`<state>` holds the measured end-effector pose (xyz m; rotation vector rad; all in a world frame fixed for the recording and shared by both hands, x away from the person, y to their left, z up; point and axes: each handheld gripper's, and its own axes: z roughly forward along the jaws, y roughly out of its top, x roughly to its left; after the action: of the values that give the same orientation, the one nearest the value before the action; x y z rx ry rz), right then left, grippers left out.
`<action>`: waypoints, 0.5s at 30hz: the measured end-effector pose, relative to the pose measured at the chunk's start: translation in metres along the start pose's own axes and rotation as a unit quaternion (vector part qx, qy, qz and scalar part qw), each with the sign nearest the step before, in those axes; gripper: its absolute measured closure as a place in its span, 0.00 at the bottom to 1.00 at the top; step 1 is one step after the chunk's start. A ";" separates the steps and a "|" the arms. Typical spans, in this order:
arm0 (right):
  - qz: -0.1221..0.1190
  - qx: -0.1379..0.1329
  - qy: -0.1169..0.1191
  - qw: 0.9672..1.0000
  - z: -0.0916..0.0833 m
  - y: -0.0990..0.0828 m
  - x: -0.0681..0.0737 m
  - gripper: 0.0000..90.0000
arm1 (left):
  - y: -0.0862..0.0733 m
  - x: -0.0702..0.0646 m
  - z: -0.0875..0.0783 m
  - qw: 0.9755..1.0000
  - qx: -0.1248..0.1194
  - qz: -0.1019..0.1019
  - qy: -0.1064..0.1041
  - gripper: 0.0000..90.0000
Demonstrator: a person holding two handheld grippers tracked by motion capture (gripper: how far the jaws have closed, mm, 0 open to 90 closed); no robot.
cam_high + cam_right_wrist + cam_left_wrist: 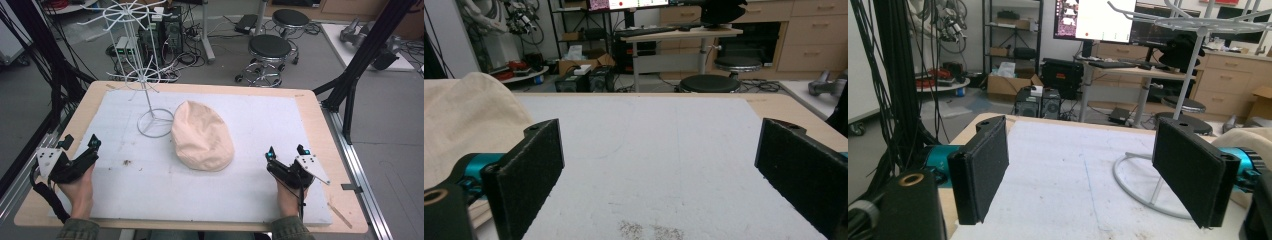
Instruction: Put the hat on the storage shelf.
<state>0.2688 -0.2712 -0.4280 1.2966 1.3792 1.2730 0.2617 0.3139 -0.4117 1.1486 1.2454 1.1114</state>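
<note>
Well, open mat separates both grippers from the cap.

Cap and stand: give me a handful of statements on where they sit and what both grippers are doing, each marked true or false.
1. The cream cap lies flat on the white mat. True.
2. The cap hangs from a hook of the white wire stand. False: it lies on the mat beside the stand's ring base.
3. The left gripper is open with nothing between its pads. True.
4. The right gripper is shut on the cap's brim. False: its jaws stand wide apart over bare mat, and the cap lies off to its left.
5. The stand's hooks carry several hats. False: the hooks in view are bare.
</note>
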 end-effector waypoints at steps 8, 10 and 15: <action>0.003 0.000 0.000 1.000 -0.002 0.000 0.000 0.05 | 0.000 0.000 0.000 1.000 0.001 0.003 0.003 0.25; 0.004 0.000 0.000 1.000 -0.002 0.000 0.000 0.05 | 0.000 -0.001 0.000 1.000 0.000 0.008 0.007 0.25; -0.001 0.004 -0.002 1.000 -0.001 0.000 0.000 0.05 | 0.000 -0.001 0.000 1.000 -0.001 0.007 0.005 0.25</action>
<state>0.2678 -0.2710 -0.4283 1.3034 1.3832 1.2636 0.2617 0.3125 -0.4119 1.1530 1.2447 1.1313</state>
